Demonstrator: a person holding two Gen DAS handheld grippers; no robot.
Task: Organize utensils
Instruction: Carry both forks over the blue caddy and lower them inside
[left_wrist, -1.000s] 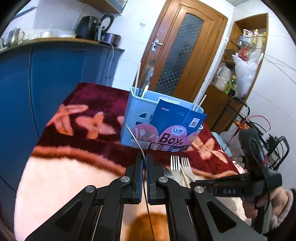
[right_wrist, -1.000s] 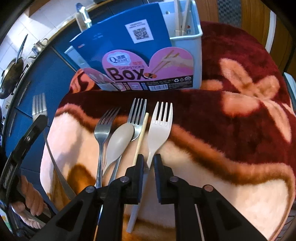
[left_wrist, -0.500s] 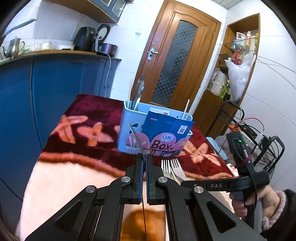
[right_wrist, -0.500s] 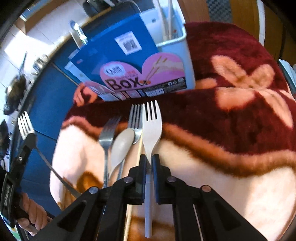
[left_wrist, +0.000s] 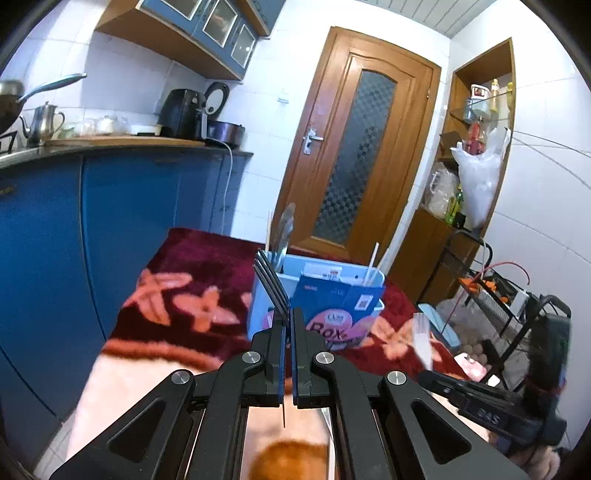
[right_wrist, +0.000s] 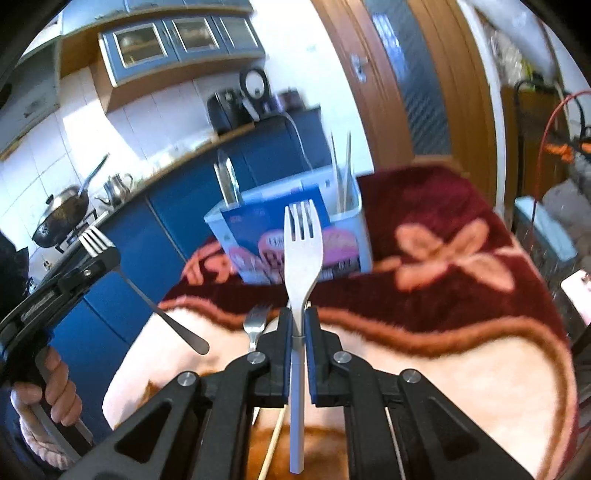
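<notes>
Forks, one per gripper: my right gripper (right_wrist: 299, 332) clamps a white plastic fork (right_wrist: 301, 254), my left gripper (left_wrist: 287, 328) a metal fork (left_wrist: 271, 280), both raised before the blue utensil caddy (left_wrist: 271, 314) on the floral blanket (right_wrist: 443, 295).

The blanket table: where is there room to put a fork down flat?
The blanket looks bare right of the white fork, from the blue caddy toward the near edge. It is crowded left of that: a metal fork and a chopstick lie there.
</notes>
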